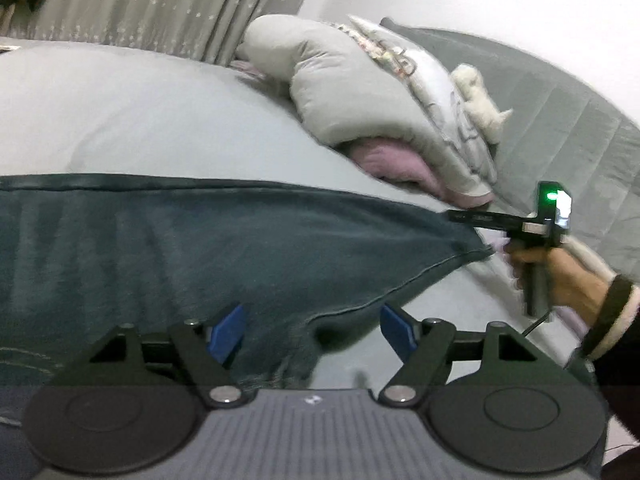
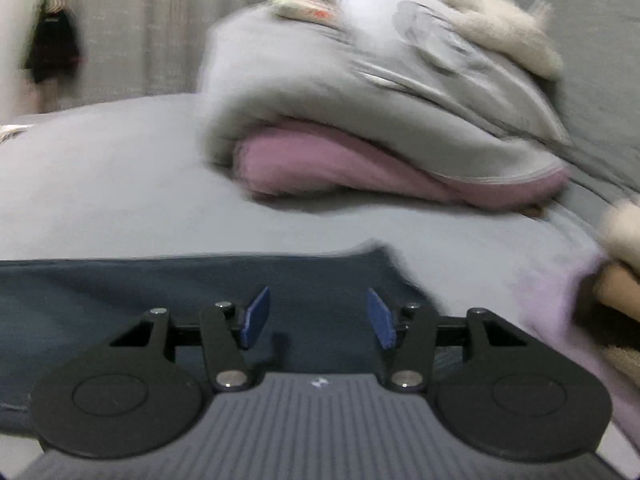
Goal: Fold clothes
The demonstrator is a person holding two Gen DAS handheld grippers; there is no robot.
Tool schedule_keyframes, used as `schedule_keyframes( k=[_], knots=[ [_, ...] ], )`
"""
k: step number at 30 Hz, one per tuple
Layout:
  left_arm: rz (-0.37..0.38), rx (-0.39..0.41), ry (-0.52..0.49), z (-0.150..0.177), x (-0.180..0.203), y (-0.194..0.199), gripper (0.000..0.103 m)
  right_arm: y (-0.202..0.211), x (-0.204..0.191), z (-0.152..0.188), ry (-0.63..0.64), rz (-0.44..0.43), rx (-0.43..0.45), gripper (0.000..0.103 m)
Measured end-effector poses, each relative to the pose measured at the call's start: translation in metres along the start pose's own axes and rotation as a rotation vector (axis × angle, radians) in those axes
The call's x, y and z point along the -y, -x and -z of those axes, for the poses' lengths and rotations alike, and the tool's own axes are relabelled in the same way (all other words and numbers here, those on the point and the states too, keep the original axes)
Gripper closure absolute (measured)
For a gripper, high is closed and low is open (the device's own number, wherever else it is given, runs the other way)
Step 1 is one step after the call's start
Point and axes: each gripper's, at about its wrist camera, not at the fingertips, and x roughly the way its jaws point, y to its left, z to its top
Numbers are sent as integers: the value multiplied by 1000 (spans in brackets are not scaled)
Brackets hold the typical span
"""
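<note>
On the grey bed sheet (image 1: pixel 120 112) lies a dark teal garment (image 1: pixel 200 248), spread flat across the near part of the mattress, its upper edge running straight and its right end tapering to a corner. The left gripper (image 1: pixel 312 330) hovers just over the garment's lower hem, blue pads (image 1: pixel 228 332) wide apart, with nothing between them. The right gripper (image 2: pixel 318 318) is likewise spread apart above the same garment (image 2: pixel 160 300) (its blue pads (image 2: pixel 256 316) frame bare fabric only). In the left wrist view the right gripper (image 1: pixel 460 216) reaches in from the side, its tips at the garment's far right corner; whether they touch the cloth cannot be told. Well behind the garment, a folded grey quilt (image 1: pixel 360 80) rests on a pink pillow (image 1: pixel 392 164), with a cream plush toy (image 1: pixel 480 92) on top. A grey padded headboard (image 1: pixel 560 100) and a grey curtain (image 1: pixel 160 0) stand behind the bed. No container appears in either view. Both views are motion-blurred.
</note>
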Motion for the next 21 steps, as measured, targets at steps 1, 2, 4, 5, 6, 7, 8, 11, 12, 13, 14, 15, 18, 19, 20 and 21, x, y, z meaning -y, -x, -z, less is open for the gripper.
schedule_keyframes(
  k=[1, 2, 4, 5, 6, 7, 8, 11, 12, 13, 14, 15, 18, 19, 20, 21],
  knots=[
    [9, -7, -1, 3, 1, -2, 29, -1, -7, -2, 8, -19, 0, 48],
    [15, -16, -6, 5, 2, -4, 29, -8, -21, -3, 29, -33, -13, 48],
    [22, -37, -22, 8, 2, -7, 29, -23, -39, -3, 55, -12, -45, 48],
    [28, -46, -31, 9, 2, -8, 29, -30, -42, -2, 58, 10, -60, 48],
    [36, -51, -42, 12, 1, -8, 29, -35, -41, -2, 49, 28, -64, 48],
    [44, -51, -50, 14, 1, -8, 29, -40, -39, -2, 37, 44, -66, 47],
    [49, -49, -54, 15, 1, -8, 28, -44, -30, -3, -3, 49, -70, 47],
    [61, -49, -54, 15, 0, -10, 27, -52, -5, -10, -59, 97, -76, 46],
    [64, -48, -52, 15, 0, -10, 27, -55, 0, -12, -49, 136, -76, 46],
    [66, -48, -53, 15, 0, -11, 27, -58, 9, -14, -62, 148, -80, 45],
    [66, -47, -55, 16, 1, -11, 26, -61, 18, -15, -80, 152, -85, 41],
    [65, -47, -60, 16, 2, -11, 26, -64, 27, -16, -99, 157, -90, 38],
    [60, -48, -73, 16, 4, -12, 25, -70, 44, -19, -96, 149, -100, 27],
    [59, -48, -75, 16, 5, -12, 25, -71, 47, -21, -92, 154, -100, 29],
    [58, -48, -76, 16, 5, -12, 25, -72, 49, -23, -94, 228, -100, 28],
    [58, -48, -76, 16, 5, -11, 25, -69, 53, -22, -115, 254, -97, 28]
  ],
)
